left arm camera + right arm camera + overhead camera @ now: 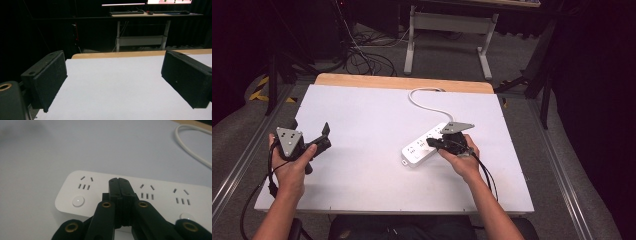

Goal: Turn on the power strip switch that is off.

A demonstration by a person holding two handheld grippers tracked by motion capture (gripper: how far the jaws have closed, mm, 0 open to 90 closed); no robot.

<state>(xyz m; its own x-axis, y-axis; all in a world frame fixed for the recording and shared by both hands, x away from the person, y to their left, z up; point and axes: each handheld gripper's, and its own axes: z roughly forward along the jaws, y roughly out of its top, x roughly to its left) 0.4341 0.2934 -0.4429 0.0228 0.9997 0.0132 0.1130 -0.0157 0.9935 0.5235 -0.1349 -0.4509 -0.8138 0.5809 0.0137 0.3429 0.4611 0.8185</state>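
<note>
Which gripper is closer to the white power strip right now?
The right gripper, shut, with its tips over the power strip. The left gripper is open, far off near the table's left edge.

High view sits above the person's side, looking forward and down over the whole tabletop (362, 165). Left gripper view looks low across it toward the far desk (155, 15). Right gripper view is right up close on the power strip (160, 192), which the high view shares.
</note>
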